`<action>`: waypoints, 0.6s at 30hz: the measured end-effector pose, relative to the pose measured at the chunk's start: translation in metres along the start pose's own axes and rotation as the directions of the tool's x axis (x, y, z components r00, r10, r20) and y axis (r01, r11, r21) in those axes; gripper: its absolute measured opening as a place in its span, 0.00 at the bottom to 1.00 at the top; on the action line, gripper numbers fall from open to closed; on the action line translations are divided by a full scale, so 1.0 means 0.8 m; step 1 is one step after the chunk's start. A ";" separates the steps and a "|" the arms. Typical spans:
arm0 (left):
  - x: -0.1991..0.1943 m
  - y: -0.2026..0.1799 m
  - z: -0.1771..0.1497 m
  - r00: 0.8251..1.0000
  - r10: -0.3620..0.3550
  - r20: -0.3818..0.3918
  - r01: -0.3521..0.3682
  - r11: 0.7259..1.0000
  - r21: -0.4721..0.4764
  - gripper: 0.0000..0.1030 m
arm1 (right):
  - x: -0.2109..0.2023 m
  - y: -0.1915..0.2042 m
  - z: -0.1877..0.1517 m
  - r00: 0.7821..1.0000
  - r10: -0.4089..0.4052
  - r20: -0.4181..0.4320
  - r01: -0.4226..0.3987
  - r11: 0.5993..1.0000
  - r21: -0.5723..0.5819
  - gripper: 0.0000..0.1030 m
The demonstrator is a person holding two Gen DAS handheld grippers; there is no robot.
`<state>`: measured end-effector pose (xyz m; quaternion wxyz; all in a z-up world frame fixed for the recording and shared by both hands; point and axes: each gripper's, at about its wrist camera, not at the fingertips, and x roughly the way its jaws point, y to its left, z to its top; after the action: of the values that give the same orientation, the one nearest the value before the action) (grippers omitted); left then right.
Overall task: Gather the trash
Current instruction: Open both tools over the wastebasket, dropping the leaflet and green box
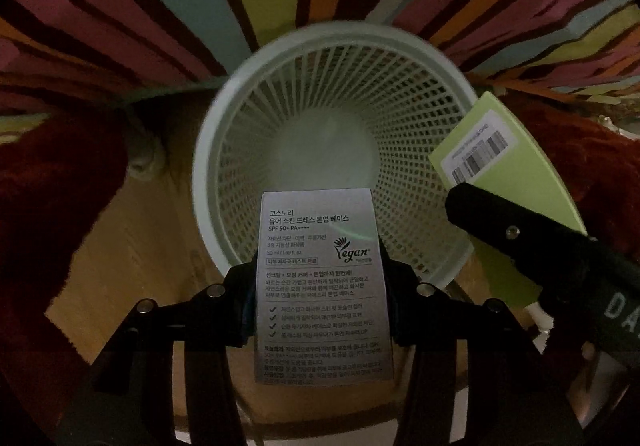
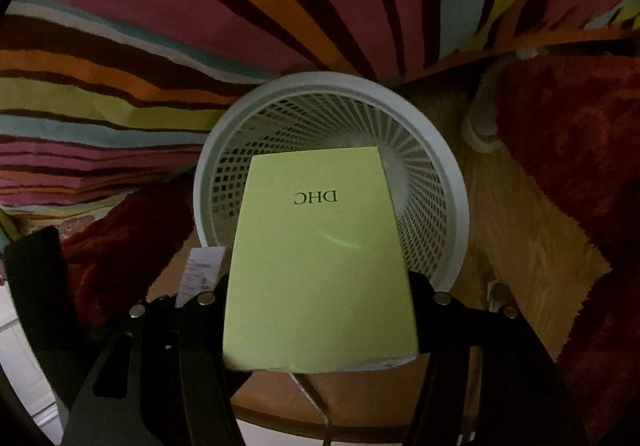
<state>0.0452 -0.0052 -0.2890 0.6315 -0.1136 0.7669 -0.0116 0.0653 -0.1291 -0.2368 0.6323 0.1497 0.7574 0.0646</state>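
Note:
A pale green mesh waste basket stands upright on the wooden floor, and what shows of its inside holds nothing. My left gripper is shut on a silver-grey cosmetics box printed with Korean text, held over the basket's near rim. My right gripper is shut on a lime-green DHC box, which hangs over the basket and hides much of its mouth. In the left wrist view the green box with its barcode label sits at the basket's right edge. The silver box's edge peeks in beside the right gripper.
A striped, many-coloured cloth hangs behind the basket. Dark red fluffy rugs lie on both sides on the wooden floor. A white cord lies by the right rug.

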 end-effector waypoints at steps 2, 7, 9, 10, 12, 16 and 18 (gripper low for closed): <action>0.009 0.003 0.002 0.999 -0.028 -0.027 0.027 0.999 -0.026 0.79 | 0.005 -0.003 0.000 1.000 0.013 -0.010 -0.013 1.000 0.020 0.68; 0.005 0.010 0.005 0.999 -0.046 0.007 0.046 0.997 -0.064 0.86 | 0.005 -0.015 0.003 1.000 -0.024 0.001 0.024 0.997 0.072 0.88; 0.002 0.010 0.005 0.998 -0.062 0.013 0.063 0.996 -0.065 0.86 | 0.001 -0.018 0.004 0.999 -0.037 0.010 0.036 0.995 0.094 0.88; 0.001 0.009 0.005 0.998 -0.058 0.018 0.060 0.996 -0.062 0.86 | -0.002 -0.021 0.005 0.999 -0.041 0.016 0.039 0.995 0.096 0.88; 0.002 0.007 0.002 0.999 -0.041 0.032 0.043 0.998 -0.051 0.86 | -0.003 -0.021 0.005 0.999 -0.048 0.023 0.046 0.994 0.097 0.88; -0.009 0.008 0.002 0.997 -0.005 0.071 0.009 0.999 -0.054 0.86 | -0.009 -0.017 -0.001 0.998 -0.050 0.029 0.047 0.996 0.070 0.88; -0.016 0.013 0.002 0.996 -0.005 0.085 0.010 0.998 -0.067 0.86 | -0.009 -0.009 0.000 0.997 -0.054 0.046 0.052 0.997 0.050 0.88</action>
<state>0.0476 0.0073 -0.2786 0.6593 -0.1380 0.7389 0.0166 0.0652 -0.1383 -0.2319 0.6477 0.1464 0.7473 0.0259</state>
